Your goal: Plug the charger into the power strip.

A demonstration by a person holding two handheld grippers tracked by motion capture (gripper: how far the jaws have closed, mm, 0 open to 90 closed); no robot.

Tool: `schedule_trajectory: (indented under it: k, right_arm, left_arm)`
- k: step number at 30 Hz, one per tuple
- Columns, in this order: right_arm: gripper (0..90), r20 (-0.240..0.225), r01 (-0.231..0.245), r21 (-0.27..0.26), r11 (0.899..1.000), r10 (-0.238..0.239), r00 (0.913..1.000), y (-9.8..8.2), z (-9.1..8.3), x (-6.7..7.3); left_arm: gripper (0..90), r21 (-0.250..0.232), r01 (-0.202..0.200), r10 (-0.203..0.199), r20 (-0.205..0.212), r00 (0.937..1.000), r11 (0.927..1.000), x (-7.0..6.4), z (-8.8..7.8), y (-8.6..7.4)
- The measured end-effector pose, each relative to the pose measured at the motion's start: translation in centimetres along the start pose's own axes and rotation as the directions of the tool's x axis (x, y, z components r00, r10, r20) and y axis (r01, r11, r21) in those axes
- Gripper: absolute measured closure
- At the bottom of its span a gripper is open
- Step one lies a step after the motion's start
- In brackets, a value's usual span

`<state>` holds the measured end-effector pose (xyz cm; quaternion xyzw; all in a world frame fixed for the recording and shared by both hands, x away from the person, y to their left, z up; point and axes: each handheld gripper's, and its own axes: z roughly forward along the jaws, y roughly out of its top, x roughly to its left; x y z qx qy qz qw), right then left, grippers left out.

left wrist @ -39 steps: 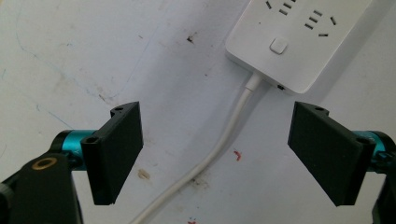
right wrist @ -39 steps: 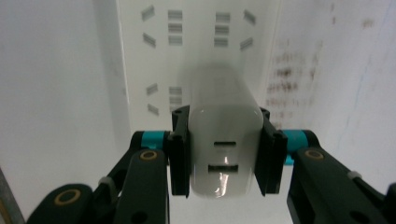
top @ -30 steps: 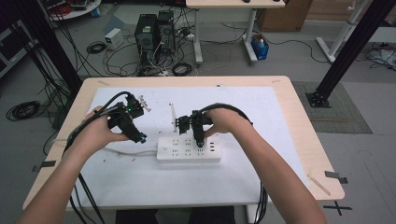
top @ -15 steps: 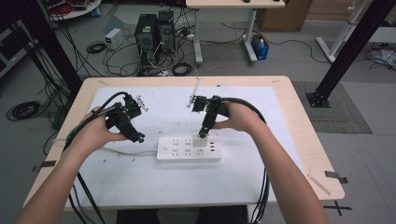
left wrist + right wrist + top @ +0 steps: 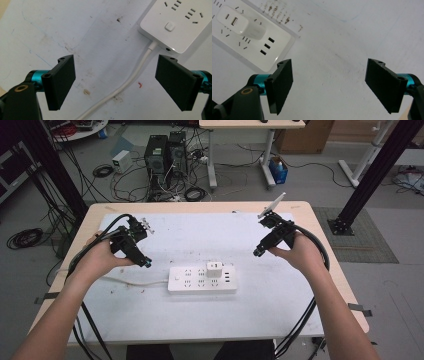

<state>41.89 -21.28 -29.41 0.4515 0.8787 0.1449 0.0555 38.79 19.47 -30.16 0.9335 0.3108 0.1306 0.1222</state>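
Left gripper: jaws wide apart, nothing held, above cord. Right gripper: jaws wide apart, empty. Power strip lies between both grippers on white mat, long axis left-right, cord end toward left gripper. 1 white charger plugged in, upright.

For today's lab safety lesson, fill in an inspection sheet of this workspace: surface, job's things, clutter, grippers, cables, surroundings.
Surface: white mat, scuffed and stained, on a wooden table.
Job's things: white power strip lying flat; white USB charger plugged into it.
Clutter: nothing seen.
Grippers: left gripper open, empty; right gripper open, empty.
Cables: white strip cord runs across the mat; black gripper cables hang off the near edge.
Surroundings: computer towers and tangled floor wires beyond the table.
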Motion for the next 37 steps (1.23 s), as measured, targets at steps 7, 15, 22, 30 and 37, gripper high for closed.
schedule_trajectory:
  k: [7,15,22,30,37]
  right_arm:
    - [22.1,0.0,-0.032,-0.01,0.999,0.032,0.9995,-0.9,-0.8,-1.0]
    - [22.1,-0.011,-0.032,-0.008,0.999,0.032,0.9994,-0.9,-1.2,-0.8]
    - [22.0,-0.007,-0.025,0.009,1.0,0.025,0.9997,-0.9,-1.0,-0.8]
    - [22.1,-0.004,-0.018,0.016,1.0,0.018,0.9998,-0.9,-0.9,-0.7]
    - [22.0,-0.008,-0.012,0.01,1.0,0.012,0.9999,-1.1,-0.9,-0.8]
  left_arm:
    - [16.6,0.005,-0.001,0.001,0.0,1.0,1.0,-0.1,0.2,0.3]
    - [16.6,0.007,-0.001,0.001,0.002,1.0,1.0,-0.2,0.0,0.4]
    - [16.6,0.005,0.001,-0.001,-0.001,1.0,1.0,-0.2,-0.1,0.3]
    - [16.6,0.008,-0.005,0.005,0.002,1.0,1.0,-0.2,0.0,0.4]
    - [16.6,0.001,-0.001,0.001,0.003,1.0,1.0,-0.1,-0.1,0.4]
